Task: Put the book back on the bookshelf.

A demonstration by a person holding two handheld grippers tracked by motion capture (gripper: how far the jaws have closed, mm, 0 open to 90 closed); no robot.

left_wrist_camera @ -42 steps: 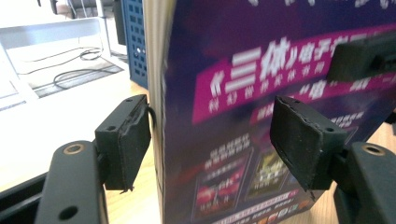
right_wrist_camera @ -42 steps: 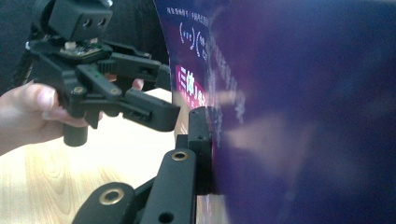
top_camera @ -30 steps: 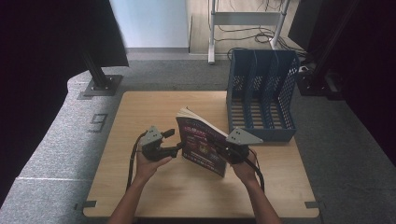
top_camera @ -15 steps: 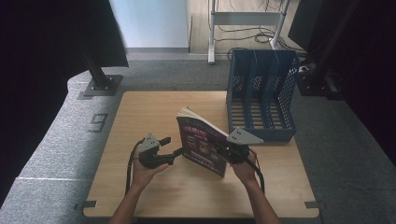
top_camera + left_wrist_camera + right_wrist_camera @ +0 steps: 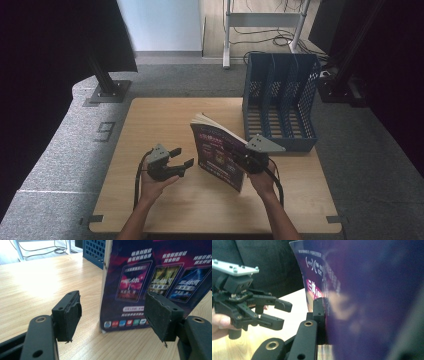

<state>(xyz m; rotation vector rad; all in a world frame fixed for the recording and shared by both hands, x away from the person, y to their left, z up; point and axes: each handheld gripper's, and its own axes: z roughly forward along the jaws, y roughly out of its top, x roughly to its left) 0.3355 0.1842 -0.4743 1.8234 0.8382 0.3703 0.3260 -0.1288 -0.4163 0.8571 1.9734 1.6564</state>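
Observation:
A book with a purple cover [image 5: 220,152] stands tilted on its lower edge on the wooden table [image 5: 165,120]. My right gripper [image 5: 245,160] is shut on its right side; in the right gripper view one finger [image 5: 319,315] presses the cover [image 5: 367,290] and the other is hidden behind it. My left gripper [image 5: 182,156] is open, a short way left of the book and not touching it. In the left gripper view its jaws [image 5: 115,307] are spread wide, with the book's cover [image 5: 155,277] standing beyond them. The right gripper view also shows the left gripper [image 5: 283,314], open.
A blue file rack [image 5: 280,100] with several slots stands at the table's back right, just behind the book, and its corner [image 5: 96,250] shows past the book. Grey carpet surrounds the table. A black stand base [image 5: 107,90] sits on the floor at the back left.
My left gripper has drawn back from the book's left edge, toward the person and slightly left, still open. The right gripper and the book have held still.

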